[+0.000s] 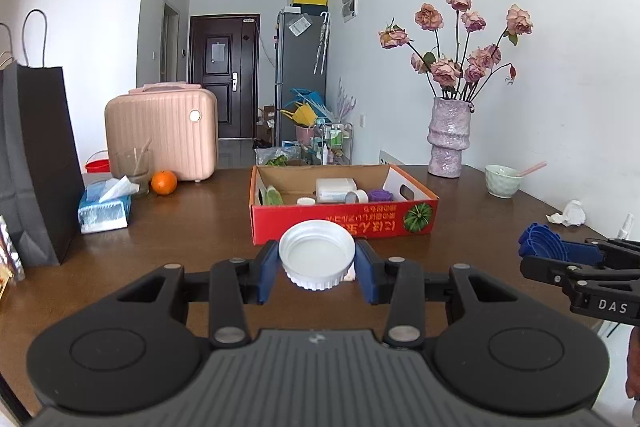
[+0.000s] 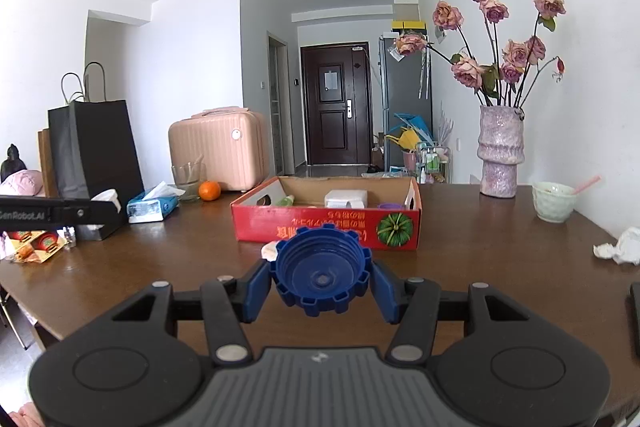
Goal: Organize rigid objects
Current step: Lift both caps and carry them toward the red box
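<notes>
Two low wrist views toward red box (image 1: 343, 223)

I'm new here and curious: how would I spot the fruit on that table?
Start at the ribbed pink suitcase on the brown wooden table. Just before it, beside a clear glass, sits the round orange tangerine, the only fruit.
</notes>
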A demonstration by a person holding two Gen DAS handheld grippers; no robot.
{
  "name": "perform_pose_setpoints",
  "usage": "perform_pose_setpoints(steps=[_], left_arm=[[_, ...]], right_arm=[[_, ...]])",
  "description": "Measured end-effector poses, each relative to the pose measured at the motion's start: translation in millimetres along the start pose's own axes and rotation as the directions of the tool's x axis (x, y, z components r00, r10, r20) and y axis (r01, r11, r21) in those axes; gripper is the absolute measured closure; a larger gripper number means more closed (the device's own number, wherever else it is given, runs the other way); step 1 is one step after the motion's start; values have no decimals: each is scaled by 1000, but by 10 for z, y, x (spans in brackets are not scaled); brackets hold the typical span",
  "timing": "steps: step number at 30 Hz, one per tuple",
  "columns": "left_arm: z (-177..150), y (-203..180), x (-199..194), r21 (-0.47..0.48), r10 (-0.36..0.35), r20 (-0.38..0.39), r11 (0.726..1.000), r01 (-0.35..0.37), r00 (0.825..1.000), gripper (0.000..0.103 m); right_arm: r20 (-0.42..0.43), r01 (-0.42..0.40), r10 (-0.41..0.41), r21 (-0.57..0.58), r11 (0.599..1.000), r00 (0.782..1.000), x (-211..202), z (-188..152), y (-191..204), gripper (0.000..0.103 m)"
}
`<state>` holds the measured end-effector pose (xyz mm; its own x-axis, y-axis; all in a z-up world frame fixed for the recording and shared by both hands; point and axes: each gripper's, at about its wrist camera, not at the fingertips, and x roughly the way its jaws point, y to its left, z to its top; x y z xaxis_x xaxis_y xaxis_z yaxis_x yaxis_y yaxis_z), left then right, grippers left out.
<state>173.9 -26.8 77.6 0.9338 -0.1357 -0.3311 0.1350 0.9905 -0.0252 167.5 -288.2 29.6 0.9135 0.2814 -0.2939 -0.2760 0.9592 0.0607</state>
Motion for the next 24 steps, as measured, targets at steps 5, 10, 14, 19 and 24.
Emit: perform_pose_setpoints(steps=[5, 10, 14, 19, 24], left_arm=[[249, 109, 459, -3, -9, -1, 1000, 9, 1000, 62], [527, 251, 1020, -8, -38, -24, 999, 38, 999, 62], [777, 353, 1612, -10, -66, -41, 998, 65, 997, 62], [1075, 535, 2628, -48, -118, -132, 993, 112, 984, 62], [1242, 621, 3617, -65, -122, -235, 992, 109, 964, 62]], right_arm=[[24, 4, -3, -27, 1000, 1000, 350, 277, -77, 49], [29, -19, 19, -9, 1000, 999, 876, 557, -202, 49], [25, -48, 47, 27, 998, 999, 1428, 793, -350, 49], [-4, -58, 59, 98, 993, 998, 2292, 1099, -643, 49], [-177, -21, 59, 210, 977, 982, 3439, 1372, -1093, 49]])
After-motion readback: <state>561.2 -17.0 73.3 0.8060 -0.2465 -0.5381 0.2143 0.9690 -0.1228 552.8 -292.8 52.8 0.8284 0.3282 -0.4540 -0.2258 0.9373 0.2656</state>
